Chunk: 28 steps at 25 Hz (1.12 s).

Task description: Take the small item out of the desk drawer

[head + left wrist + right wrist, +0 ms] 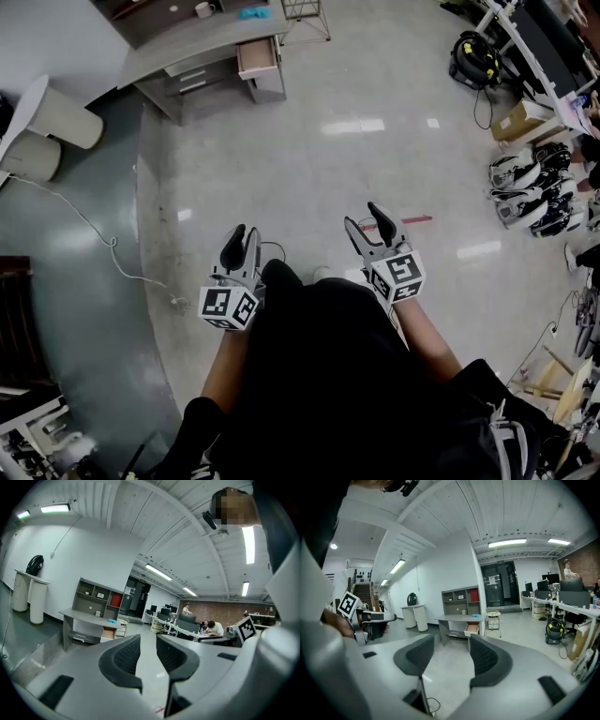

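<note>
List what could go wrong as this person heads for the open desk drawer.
1. A white cable trails across the floor on the person's left; drifting that way risks a trip.
2. The drawer juts out from the desk, so the arriving right hand-held gripper could knock it.
3. The drawer's contents can't be seen from here, so the grab may need re-aiming.

Prob. open-plan office: rows of desks [180, 624] w/ monitors [166, 612], shelving [461, 601], strip lights [507, 542]
</note>
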### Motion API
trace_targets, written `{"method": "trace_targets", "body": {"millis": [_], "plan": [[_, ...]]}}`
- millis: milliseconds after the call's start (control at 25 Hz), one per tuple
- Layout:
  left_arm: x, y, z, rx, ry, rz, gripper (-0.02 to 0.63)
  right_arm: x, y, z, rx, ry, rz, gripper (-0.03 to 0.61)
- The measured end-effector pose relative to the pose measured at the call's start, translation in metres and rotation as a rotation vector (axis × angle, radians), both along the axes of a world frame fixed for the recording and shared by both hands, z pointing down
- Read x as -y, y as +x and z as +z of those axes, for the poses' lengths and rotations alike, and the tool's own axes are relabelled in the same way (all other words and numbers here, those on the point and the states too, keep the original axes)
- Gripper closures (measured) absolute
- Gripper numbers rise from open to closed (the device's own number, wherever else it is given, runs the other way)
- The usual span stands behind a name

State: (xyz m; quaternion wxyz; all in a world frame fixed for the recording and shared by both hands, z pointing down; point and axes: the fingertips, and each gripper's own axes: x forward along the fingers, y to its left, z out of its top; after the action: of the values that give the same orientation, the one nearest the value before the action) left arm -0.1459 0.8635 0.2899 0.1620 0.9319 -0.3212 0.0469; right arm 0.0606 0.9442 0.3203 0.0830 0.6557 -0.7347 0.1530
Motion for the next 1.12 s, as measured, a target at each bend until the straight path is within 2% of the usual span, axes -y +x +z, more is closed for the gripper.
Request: {"method": "trace_targets", "body": {"millis": [280,560,760,920,1120], "plan": [[0.015,0.013,0.010,-0.012,-0.028,-0.013,0.509,0.014,0.010,0.011,0.014,-0.038,0.005,0.351],[0.068,0.018,0.025,-0.036,-0.042,-0.026,0.508,0.058,0.008,0.025,0.015,-0.077,0.004,0.351],[0.138,0.020,0.040,-0.059,-0.063,-0.024,0.509,0.116,0.007,0.038,0.016,-0.133,0.021,0.351],[0.214,0.019,0.044,-0.062,-0.053,-0.025,0.509,0.186,-0.002,0.042,0.006,-0.153,-0.004,0.351],[0.310,0.017,0.057,-0.086,-0.100,-0.030,0.509,0.290,-0.009,0.040,-0.013,-0.183,-0.025,0.351]]}}
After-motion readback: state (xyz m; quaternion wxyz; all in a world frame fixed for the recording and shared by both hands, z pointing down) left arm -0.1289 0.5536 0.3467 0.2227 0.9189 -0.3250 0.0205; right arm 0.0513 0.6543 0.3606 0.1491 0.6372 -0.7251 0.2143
